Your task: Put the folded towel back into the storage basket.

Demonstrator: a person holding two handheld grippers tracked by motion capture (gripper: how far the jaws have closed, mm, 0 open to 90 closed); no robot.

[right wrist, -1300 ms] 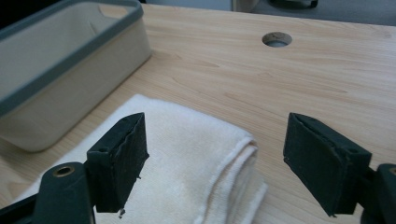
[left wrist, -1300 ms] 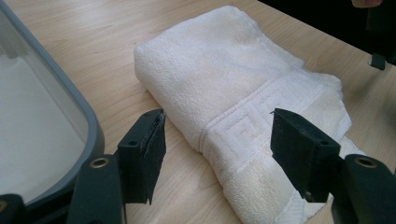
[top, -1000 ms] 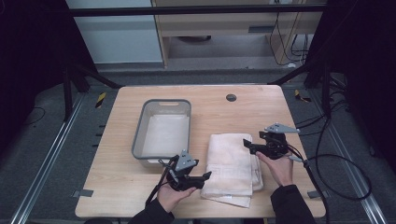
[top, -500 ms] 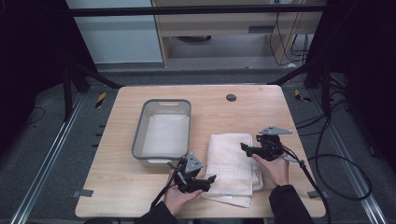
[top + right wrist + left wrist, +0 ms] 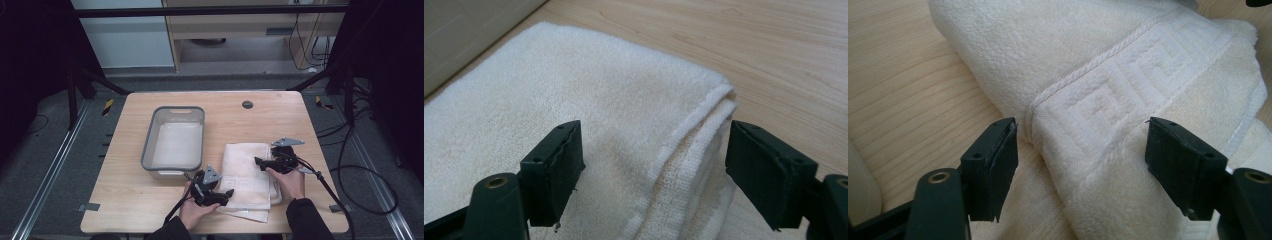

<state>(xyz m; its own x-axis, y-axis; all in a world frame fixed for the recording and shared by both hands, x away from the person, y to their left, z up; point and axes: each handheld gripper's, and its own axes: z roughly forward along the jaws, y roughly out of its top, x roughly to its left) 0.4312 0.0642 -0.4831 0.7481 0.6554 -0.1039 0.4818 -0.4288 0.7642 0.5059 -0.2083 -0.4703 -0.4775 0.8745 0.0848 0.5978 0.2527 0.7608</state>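
The folded white towel (image 5: 247, 175) lay near the table's (image 5: 150, 215) front edge, just right of the grey tub (image 5: 175, 137). The left gripper (image 5: 220, 196), its jaws just opening, stood spread over the towel's patterned border; the right gripper (image 5: 262, 163) hung spread over its right-hand folded edge, nothing pinched

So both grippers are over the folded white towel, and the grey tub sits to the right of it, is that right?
Not quite. Both grippers, left and right, are at the towel, but the high view shows the tub to its left, not its right.
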